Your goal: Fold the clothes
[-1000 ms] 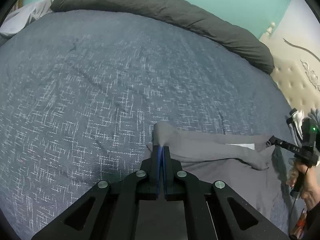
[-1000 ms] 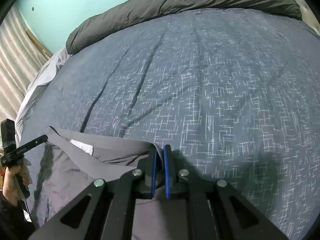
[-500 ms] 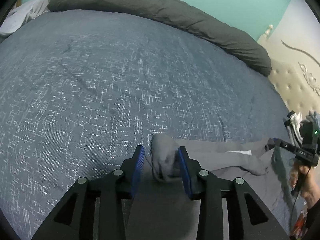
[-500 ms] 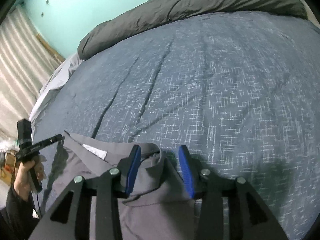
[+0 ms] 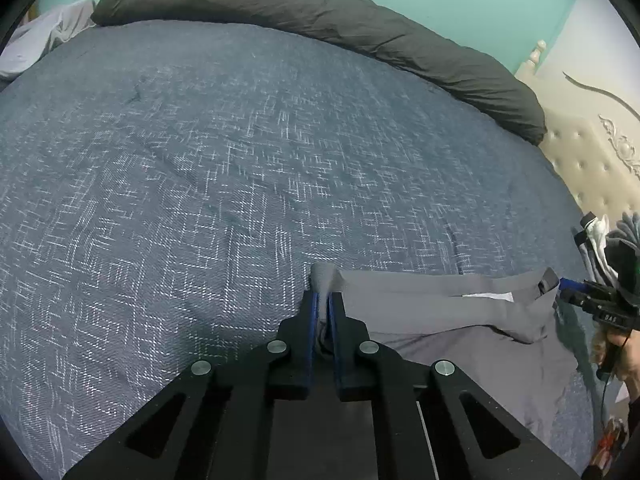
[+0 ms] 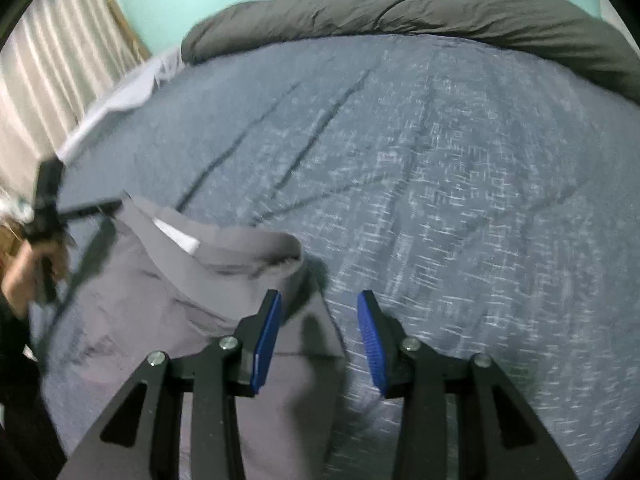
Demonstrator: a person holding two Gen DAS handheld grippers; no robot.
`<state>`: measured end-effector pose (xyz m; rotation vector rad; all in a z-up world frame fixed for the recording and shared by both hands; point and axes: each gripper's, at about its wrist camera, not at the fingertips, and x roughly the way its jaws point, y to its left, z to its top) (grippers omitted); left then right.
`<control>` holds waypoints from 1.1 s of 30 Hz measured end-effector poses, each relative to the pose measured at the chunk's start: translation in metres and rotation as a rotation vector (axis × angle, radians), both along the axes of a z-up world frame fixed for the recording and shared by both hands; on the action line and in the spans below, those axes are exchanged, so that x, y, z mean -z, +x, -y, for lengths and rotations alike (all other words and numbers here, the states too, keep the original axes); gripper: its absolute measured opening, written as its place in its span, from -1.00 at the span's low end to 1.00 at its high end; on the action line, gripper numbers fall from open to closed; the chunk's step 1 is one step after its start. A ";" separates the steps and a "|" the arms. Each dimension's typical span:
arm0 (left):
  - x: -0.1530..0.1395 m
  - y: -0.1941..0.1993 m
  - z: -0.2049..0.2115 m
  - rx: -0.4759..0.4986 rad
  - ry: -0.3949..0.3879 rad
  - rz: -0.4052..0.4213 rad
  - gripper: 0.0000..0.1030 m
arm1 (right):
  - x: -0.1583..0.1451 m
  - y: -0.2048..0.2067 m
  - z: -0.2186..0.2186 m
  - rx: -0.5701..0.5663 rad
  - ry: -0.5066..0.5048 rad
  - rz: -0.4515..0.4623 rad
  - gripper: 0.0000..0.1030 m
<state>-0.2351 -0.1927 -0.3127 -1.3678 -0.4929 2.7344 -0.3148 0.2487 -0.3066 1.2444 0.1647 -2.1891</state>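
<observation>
Since half a second ago the left gripper [image 5: 323, 305] has clamped again on a corner of the grey garment [image 5: 448, 320] lying on the bed [image 5: 200, 180], while the right gripper [image 6: 319, 312] hangs wide open, empty, over its other corner.

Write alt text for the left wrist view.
The left claw is shut on a bunched corner of the grey garment, which lies on a blue patterned bedspread. A dark grey bolster lines the far edge.
</observation>
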 end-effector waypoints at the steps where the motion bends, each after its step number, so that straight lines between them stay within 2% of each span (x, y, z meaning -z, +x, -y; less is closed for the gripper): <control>1: 0.000 0.000 0.000 -0.002 0.001 0.000 -0.89 | 0.001 0.000 0.004 -0.007 0.026 -0.010 -0.23; 8: -0.004 -0.001 0.007 -0.034 0.008 -0.003 -0.89 | 0.007 -0.010 0.031 -0.051 0.071 -0.038 -0.23; 22: -0.002 -0.001 0.007 -0.037 0.007 0.000 -0.91 | 0.016 -0.034 0.049 -0.057 -0.002 -0.001 -0.24; 23: -0.002 -0.002 0.007 -0.038 0.007 0.002 -0.92 | 0.016 -0.035 0.051 -0.062 -0.009 0.000 -0.40; 24: -0.001 -0.002 0.006 -0.037 0.007 0.003 -0.93 | 0.017 -0.035 0.054 -0.066 -0.001 0.008 -0.63; 27: -0.002 -0.002 0.006 -0.038 0.006 0.002 -0.95 | 0.017 -0.037 0.060 -0.066 -0.017 0.021 -0.91; 33: -0.010 0.000 0.010 -0.050 0.002 -0.026 -0.96 | -0.002 -0.035 0.034 0.030 -0.127 -0.026 -0.96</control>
